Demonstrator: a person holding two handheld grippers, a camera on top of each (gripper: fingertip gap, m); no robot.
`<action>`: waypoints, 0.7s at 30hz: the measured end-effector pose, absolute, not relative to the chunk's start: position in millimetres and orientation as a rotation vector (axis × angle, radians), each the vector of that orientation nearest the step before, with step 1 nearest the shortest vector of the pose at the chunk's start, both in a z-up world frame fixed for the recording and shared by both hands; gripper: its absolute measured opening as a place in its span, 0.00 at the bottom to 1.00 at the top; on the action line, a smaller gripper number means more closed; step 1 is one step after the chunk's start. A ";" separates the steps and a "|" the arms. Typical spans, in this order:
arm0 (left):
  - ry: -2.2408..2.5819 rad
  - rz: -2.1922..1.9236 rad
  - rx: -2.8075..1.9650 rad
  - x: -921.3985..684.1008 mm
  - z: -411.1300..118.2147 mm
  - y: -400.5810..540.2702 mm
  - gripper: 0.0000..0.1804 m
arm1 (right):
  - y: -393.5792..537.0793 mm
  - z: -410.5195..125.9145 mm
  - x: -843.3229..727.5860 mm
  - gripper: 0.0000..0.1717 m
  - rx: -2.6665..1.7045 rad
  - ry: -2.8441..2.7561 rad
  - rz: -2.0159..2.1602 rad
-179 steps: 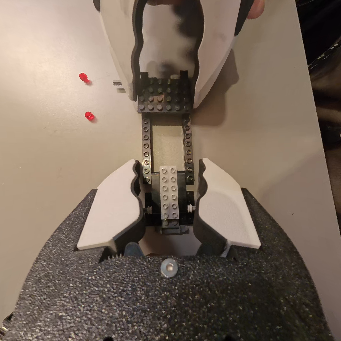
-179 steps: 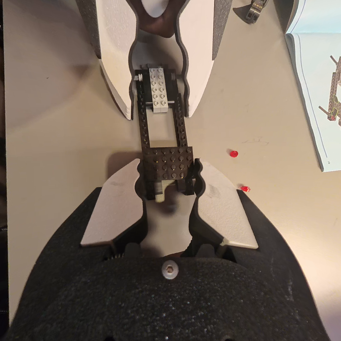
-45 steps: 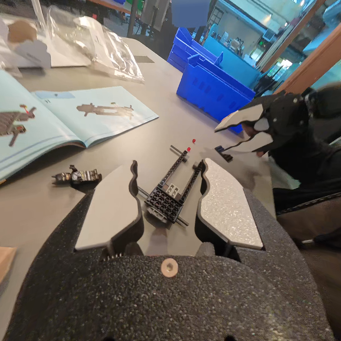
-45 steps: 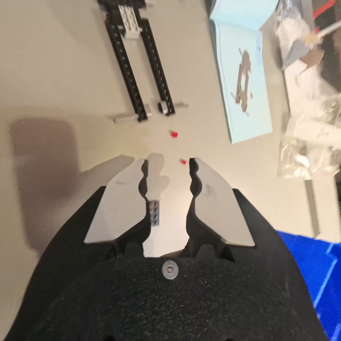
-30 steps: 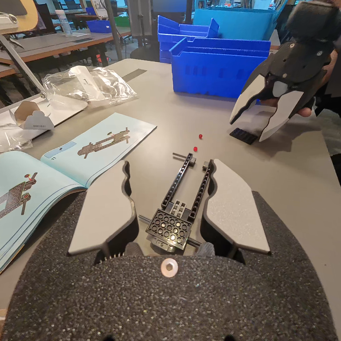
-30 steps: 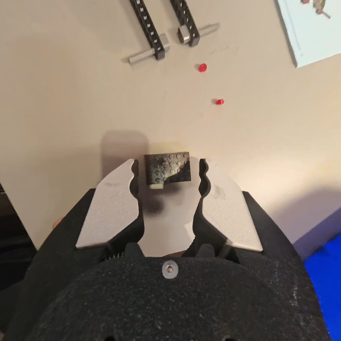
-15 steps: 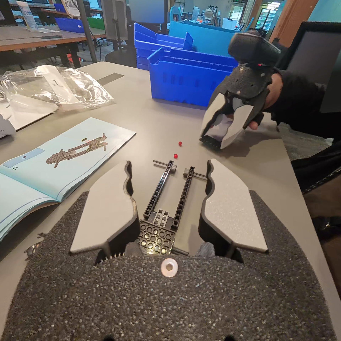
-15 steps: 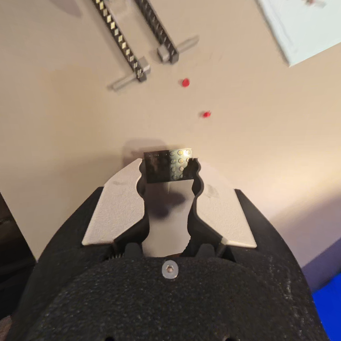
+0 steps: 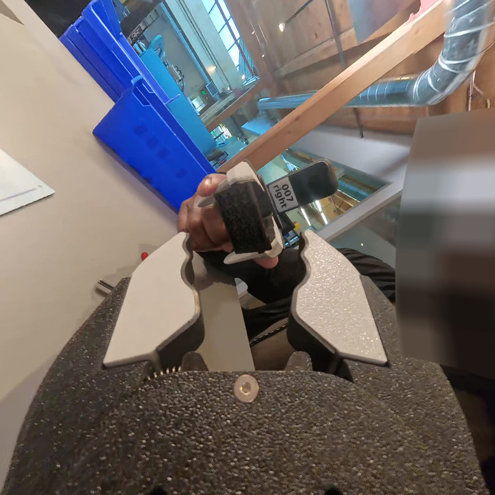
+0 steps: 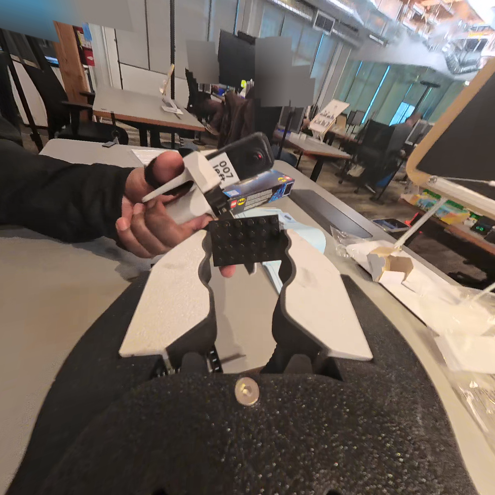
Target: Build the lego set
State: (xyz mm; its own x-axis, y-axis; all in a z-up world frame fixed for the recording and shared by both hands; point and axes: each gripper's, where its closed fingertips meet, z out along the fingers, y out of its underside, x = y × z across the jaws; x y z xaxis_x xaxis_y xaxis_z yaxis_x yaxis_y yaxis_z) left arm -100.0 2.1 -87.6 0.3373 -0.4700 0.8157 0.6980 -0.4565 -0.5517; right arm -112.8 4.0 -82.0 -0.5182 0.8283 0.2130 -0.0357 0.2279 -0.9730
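My right gripper is shut on a black studded plate, which it holds by its two side edges, up in the air with the studs towards its camera. In the left wrist view the plate's underside shows between the right gripper's white fingers. My left gripper is open and empty, raised and pointing at the plate; its pads do not touch it. A hand holds the left gripper's white body just behind the plate.
Blue bins stand at the table's far side. A red stud and a grey pin lie on the grey table. A toy set box, a light blue booklet and bags with white cardboard lie beyond. The grippers are tip to tip, or close to it.
My right gripper closed on the black plate on the table and lifted it into the air. My left gripper left the black frame on the table, rose and turned to face the right one, still open.
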 end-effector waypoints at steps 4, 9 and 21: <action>-0.235 -1.417 -1.524 -98.4 -93.3 2.9 0.38 | -6.1 -80.2 -114.9 0.28 -0.676 -1.678 1.479; -0.213 -1.513 -1.453 -90.8 -88.8 -0.8 0.22 | -9.0 -83.9 -112.2 0.28 -0.644 -1.682 1.517; -0.334 -1.347 -1.548 -96.8 -110.6 7.2 0.20 | -4.7 -104.7 -118.8 0.35 -0.624 -1.719 1.296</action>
